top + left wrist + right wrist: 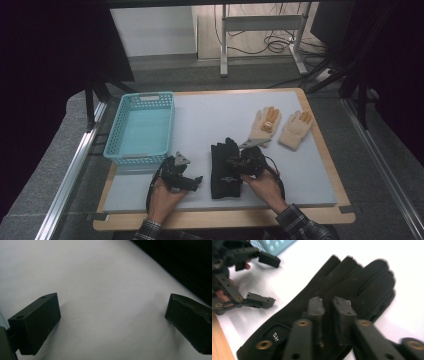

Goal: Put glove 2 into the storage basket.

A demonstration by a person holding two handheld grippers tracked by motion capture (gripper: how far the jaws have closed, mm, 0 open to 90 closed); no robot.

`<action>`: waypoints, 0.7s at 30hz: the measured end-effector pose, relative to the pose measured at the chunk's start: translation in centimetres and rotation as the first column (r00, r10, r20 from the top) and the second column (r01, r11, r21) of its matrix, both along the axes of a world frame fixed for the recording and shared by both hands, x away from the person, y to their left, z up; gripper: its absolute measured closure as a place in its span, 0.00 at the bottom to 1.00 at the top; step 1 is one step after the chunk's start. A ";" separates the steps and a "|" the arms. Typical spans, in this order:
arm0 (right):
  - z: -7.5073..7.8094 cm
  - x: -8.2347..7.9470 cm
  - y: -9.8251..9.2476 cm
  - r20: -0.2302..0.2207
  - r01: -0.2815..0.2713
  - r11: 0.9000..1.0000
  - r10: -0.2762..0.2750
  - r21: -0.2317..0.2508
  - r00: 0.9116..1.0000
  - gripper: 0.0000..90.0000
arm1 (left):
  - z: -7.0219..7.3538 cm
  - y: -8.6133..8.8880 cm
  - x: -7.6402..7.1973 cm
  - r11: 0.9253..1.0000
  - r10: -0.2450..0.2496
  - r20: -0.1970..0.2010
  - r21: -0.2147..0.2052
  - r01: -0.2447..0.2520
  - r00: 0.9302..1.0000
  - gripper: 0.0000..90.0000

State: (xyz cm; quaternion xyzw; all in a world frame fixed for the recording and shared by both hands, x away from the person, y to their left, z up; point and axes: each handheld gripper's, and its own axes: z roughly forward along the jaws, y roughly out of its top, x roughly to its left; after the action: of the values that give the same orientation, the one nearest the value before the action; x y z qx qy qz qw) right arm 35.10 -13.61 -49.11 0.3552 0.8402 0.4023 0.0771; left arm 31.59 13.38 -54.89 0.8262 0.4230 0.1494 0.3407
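Black gloves lie pinched in the right claw; left claw (spread wide) rests beside them.

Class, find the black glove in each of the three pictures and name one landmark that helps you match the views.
High view: the black glove lies at lower centre of the white mat, under the right gripper.
Left gripper view: only a dark edge at upper right, too unclear to call the glove.
Right gripper view: the glove fills the centre, behind the near-closed jaws.
Shared landmark: the left gripper, also at upper left in the right gripper view.
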 end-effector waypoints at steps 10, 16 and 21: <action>-0.4 0.0 -4.0 0.021 -0.037 0.998 0.038 -0.046 0.999 0.87 | 0.5 1.8 -1.0 0.997 0.065 0.008 0.053 -0.065 0.998 0.01; -2.6 -1.2 -5.5 -0.019 -0.095 0.994 0.094 -0.061 0.995 0.98 | 0.2 3.8 -2.1 0.993 0.115 0.005 0.039 -0.115 0.993 0.01; -3.4 -2.0 -4.4 -0.020 -0.158 0.985 0.157 -0.072 0.987 0.98 | -0.3 6.3 -2.3 0.986 0.166 -0.010 -0.006 -0.166 0.986 0.00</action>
State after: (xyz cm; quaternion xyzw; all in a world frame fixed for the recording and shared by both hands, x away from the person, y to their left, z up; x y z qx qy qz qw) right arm 33.08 -18.06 -52.50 0.2875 0.8804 0.3735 0.0519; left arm 29.29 19.66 -55.23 0.7878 0.4924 0.1718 0.3278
